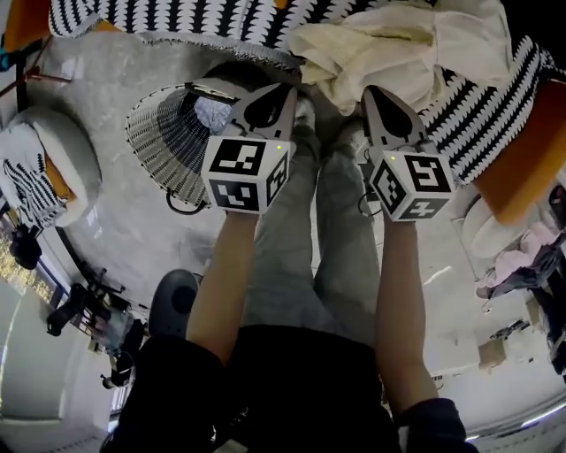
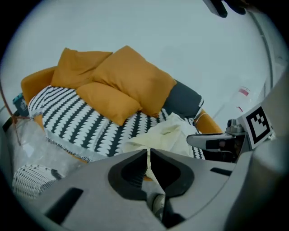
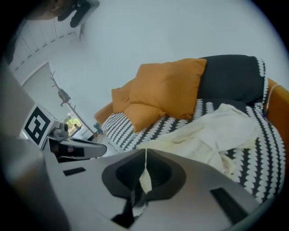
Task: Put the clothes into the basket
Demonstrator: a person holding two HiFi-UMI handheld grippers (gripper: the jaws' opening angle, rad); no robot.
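A cream garment (image 1: 389, 44) lies crumpled on the black-and-white patterned sofa cover (image 1: 221, 22). It also shows ahead in the left gripper view as the cream garment (image 2: 167, 133) and in the right gripper view as the cream garment (image 3: 216, 131). On the floor to the left stands a white wire basket (image 1: 164, 142) with a pale cloth (image 1: 212, 113) in it; the basket (image 2: 29, 179) is low left in the left gripper view. My left gripper (image 1: 287, 88) and right gripper (image 1: 371, 91) hover side by side before the sofa, both shut and holding nothing. The same shut jaws show as left gripper (image 2: 148, 151) and right gripper (image 3: 145, 151).
Orange cushions (image 2: 122, 81) and a dark cushion (image 3: 230, 76) sit at the sofa's back. A round white pouf (image 1: 53, 150) stands on the floor left of the basket. The person's grey-trousered legs (image 1: 301, 248) are below the grippers.
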